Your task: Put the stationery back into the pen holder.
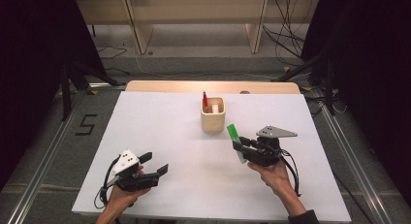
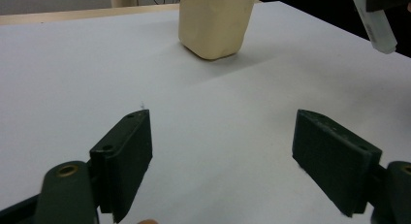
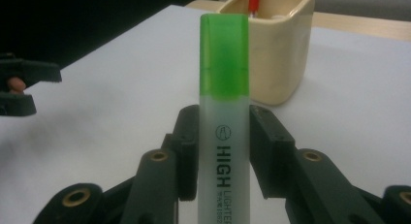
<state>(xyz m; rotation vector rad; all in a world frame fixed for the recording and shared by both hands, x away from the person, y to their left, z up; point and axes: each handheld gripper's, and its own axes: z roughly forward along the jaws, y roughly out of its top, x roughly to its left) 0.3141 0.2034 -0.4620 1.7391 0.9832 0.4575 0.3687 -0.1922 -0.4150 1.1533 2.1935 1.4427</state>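
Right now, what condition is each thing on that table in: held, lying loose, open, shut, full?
Highlighter: capped, green cap pointing toward the cup, held off the table.
Right gripper: shut on the highlighter's pale barrel.
Left gripper: open wide, nothing between its jaws, low over the table.
Cup: upright on the white table, holding a red pen and something white.

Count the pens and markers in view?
3 visible: green highlighter clamped in the right gripper; red pen and a white item in the beige cup. Cup may hide more.
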